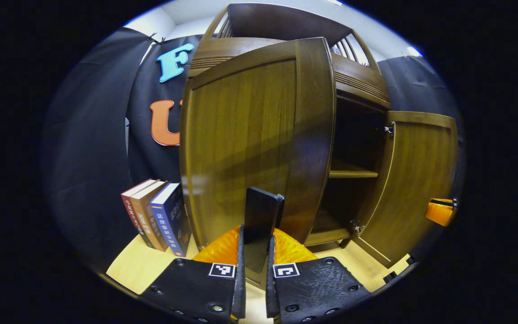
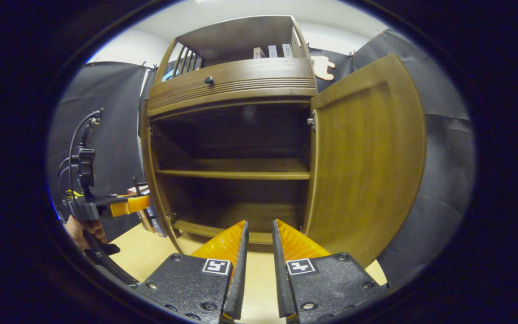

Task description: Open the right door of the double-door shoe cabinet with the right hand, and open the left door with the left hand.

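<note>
Wooden shoe cabinet (image 2: 232, 135) stands on a pale surface (image 2: 151, 252) against black cloth wall (image 1: 88, 180), both doors swung open. Left tool (image 1: 255, 243) is clamped on the dark handle (image 1: 261, 216) of the left door (image 1: 250, 144). Right tool (image 2: 259, 243) has fingers slightly apart, holding nothing, near the right door (image 2: 367, 162). 3 books (image 1: 158, 216) lean beside the cabinet.

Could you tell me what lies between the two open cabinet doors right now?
In the right gripper view, the cabinet's open inside: one shelf across the middle and a bare bottom board, between the left door and the right door.
</note>
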Tool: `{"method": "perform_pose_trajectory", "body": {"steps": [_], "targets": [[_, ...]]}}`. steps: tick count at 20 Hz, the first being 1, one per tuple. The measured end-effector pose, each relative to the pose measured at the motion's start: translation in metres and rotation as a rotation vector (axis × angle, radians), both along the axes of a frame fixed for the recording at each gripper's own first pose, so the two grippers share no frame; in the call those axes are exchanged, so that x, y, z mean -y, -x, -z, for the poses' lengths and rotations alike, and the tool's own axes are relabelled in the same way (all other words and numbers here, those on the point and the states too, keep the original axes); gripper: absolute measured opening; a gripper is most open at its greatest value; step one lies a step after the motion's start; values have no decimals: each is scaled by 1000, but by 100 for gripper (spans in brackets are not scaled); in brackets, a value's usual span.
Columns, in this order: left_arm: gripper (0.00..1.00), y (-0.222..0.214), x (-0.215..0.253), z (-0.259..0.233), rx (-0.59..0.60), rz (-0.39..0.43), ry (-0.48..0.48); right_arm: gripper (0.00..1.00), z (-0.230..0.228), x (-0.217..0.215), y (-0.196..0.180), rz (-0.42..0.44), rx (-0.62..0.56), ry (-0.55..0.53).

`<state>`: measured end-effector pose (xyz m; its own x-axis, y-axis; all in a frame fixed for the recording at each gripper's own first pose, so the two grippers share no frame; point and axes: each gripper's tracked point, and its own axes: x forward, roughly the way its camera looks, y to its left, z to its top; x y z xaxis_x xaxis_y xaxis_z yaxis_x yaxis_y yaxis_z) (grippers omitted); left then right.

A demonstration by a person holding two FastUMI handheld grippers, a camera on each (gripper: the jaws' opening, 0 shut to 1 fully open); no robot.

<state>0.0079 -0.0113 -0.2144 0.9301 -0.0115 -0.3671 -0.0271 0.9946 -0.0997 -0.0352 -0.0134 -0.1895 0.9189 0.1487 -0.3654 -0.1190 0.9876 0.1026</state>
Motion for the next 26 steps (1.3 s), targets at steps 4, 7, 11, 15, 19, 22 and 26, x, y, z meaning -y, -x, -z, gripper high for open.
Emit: {"method": "perform_pose_trajectory", "body": {"steps": [4, 7, 11, 15, 19, 22, 26], "targets": [[16, 19, -24, -1, 2, -48, -32, 33, 0, -19, -6, -60, -1, 1], [16, 30, -41, -3, 2, -90, -28, 53, -5, -30, -11, -88, 15, 9], [16, 40, -63, -10, 25, -131, -36, 72, -6, -40, -15, -109, 21, 23], [16, 48, -84, -17, 49, -146, -39, 75, -4, -50, -8, -111, 21, 26], [15, 59, -104, -18, 45, -175, -50, 74, -10, -57, -10, -117, 39, 34], [10, 73, -121, -19, 46, -189, -57, 78, -12, -62, -15, -113, 48, 46], [10, 83, -143, -20, 46, -222, -63, 80, -18, -71, -20, -108, 57, 45]]}}
